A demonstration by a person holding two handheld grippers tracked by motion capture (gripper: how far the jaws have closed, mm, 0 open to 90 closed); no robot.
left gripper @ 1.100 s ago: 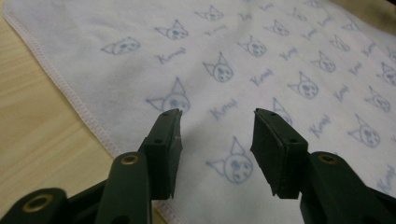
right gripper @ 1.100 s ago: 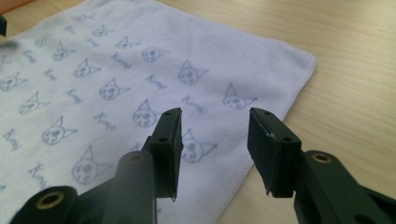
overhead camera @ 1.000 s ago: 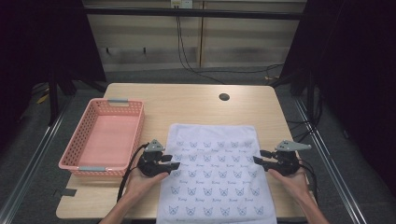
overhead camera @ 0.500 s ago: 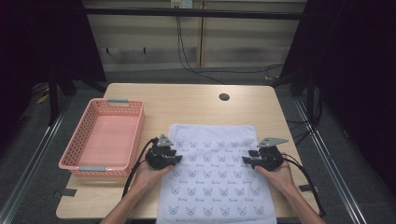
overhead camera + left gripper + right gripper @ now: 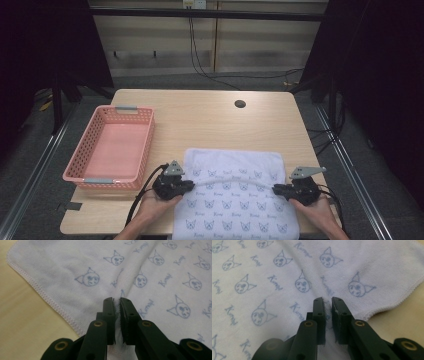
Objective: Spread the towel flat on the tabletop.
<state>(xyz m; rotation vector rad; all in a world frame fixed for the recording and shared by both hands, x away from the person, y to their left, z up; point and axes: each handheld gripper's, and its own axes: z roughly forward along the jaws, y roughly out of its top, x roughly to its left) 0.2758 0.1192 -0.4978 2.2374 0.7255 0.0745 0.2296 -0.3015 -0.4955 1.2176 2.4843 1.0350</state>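
Pinching the towel at both side edges, ready to fold

My left gripper and right gripper have just been closing, and each now clamps a small ridge of the towel, which lies flat on the table between them. I judge it best to lift both sides evenly, keeping the cloth taut so neither pinch slips. Beyond my left gripper, the pink basket holds nothing.
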